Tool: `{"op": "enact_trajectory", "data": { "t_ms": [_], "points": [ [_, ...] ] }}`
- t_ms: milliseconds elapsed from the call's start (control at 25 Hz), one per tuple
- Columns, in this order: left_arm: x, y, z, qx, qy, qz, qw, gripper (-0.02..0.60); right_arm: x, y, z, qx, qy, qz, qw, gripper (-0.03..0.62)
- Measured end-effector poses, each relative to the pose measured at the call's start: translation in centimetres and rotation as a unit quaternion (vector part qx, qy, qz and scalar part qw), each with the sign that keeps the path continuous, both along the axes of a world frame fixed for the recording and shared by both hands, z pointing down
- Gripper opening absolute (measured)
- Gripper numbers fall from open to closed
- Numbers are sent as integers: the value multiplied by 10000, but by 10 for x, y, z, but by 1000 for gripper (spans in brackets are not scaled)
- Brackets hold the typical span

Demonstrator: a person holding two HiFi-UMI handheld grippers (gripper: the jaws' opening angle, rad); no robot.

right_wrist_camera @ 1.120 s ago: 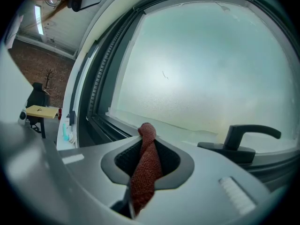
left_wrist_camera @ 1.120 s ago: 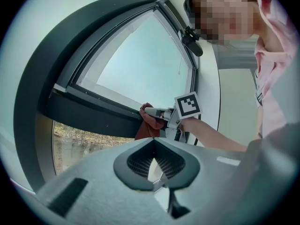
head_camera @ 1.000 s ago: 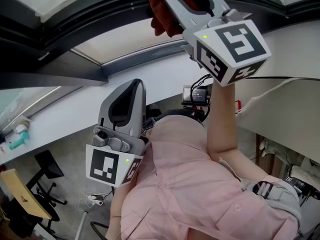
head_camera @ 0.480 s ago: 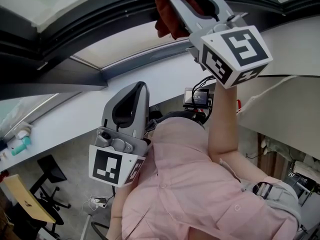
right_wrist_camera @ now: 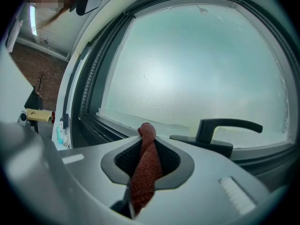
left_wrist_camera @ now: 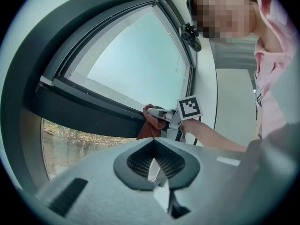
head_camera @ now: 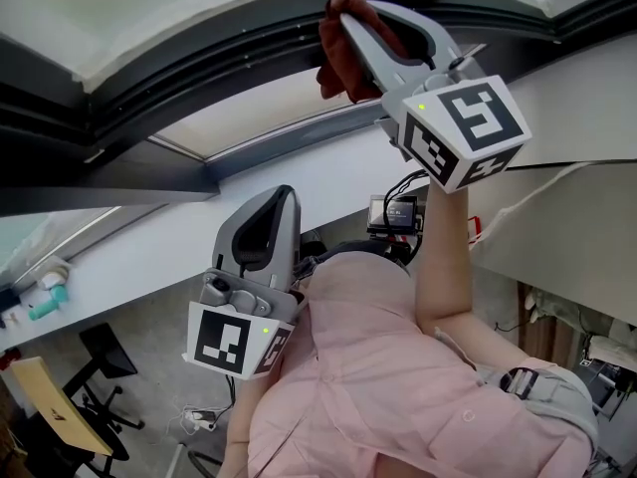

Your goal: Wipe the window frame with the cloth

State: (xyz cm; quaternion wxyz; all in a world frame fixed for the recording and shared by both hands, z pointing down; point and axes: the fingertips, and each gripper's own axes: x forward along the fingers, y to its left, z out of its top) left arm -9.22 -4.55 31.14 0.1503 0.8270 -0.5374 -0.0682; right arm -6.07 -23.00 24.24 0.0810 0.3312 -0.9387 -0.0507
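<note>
Fingers first: on my right gripper (head_camera: pixel 346 26) they are clamped tight on the red cloth (head_camera: pixel 341 56), a twisted rope of it running up between the pads in the right gripper view (right_wrist_camera: pixel 144 170). On my left gripper (head_camera: pixel 261 225) the fingers sit together with nothing between them, and that gripper hangs low, close to the pink shirt (head_camera: pixel 368 376), well apart from the window.

Biggest thing up here is the dark window frame (head_camera: pixel 149 93), sweeping across the top of the head view. The pale frosted pane (right_wrist_camera: pixel 197 64) fills it. Below runs a white ledge (head_camera: pixel 299 157).

Right arm is raised, the gripper reaching up at the frame's lower rail. From the left gripper view the cloth (left_wrist_camera: pixel 151 125) looks pressed against that dark rail (left_wrist_camera: pixel 84 109) — bunched at the fingertips, a tail hanging below.

A black window handle (right_wrist_camera: pixel 220 129) lies just beside the cloth, to its right in the right gripper view — apart from it, not touching.
</note>
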Motion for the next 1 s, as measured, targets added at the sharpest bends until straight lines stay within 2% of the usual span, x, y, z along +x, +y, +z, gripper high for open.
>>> {"op": "enact_trajectory", "data": {
  "t_ms": [1000],
  "points": [
    [-1,14,-4,63,-79,-172,9998,-5,29,-16,1,14,-143,476,9988,66]
  ]
}}
